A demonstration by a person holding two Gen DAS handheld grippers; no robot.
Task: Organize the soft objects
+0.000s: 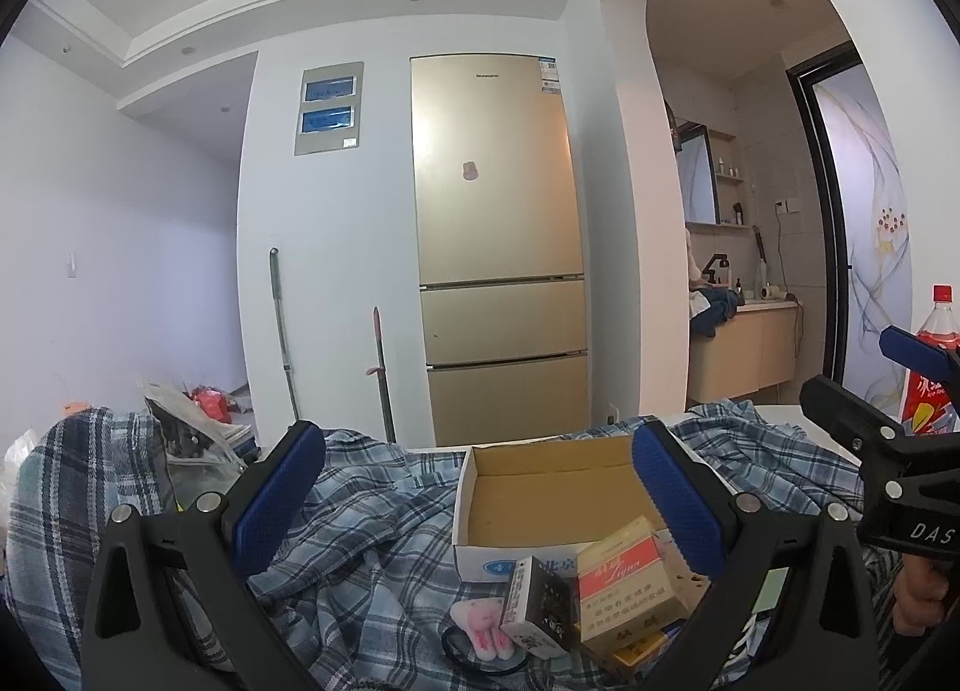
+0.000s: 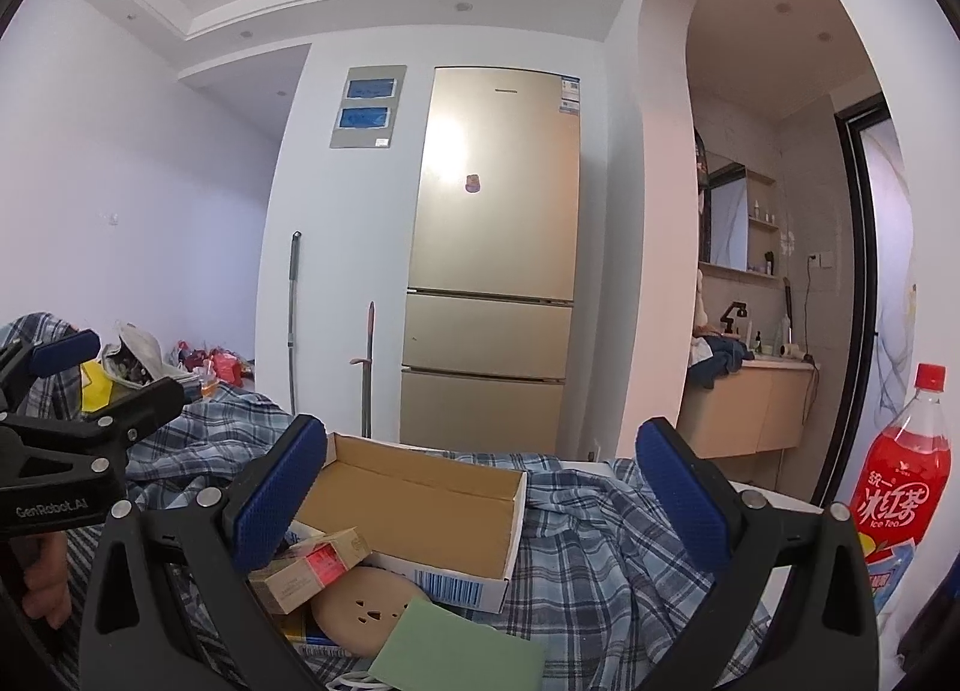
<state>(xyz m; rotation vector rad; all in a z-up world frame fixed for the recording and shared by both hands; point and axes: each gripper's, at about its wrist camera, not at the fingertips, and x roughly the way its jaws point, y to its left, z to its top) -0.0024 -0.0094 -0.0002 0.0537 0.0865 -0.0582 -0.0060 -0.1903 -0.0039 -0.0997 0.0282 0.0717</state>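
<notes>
A blue plaid cloth [image 1: 372, 529] lies rumpled over the surface in both views [image 2: 600, 559]. An open, empty cardboard box [image 1: 552, 505] sits on it, also in the right wrist view [image 2: 420, 511]. In front of it lie small cartons [image 1: 630, 583], a dark small box [image 1: 537, 607], a pink-and-white soft toy [image 1: 483, 628], a round tan piece [image 2: 366, 607] and a green pad [image 2: 462, 652]. My left gripper [image 1: 480, 499] is open and empty above the cloth. My right gripper [image 2: 480, 493] is open and empty over the box.
A gold fridge [image 1: 498, 247] stands behind against the white wall. A red iced tea bottle [image 2: 906, 481] stands at the right. Bags and clutter [image 1: 198, 409] lie on the floor at the left. Two poles lean by the fridge.
</notes>
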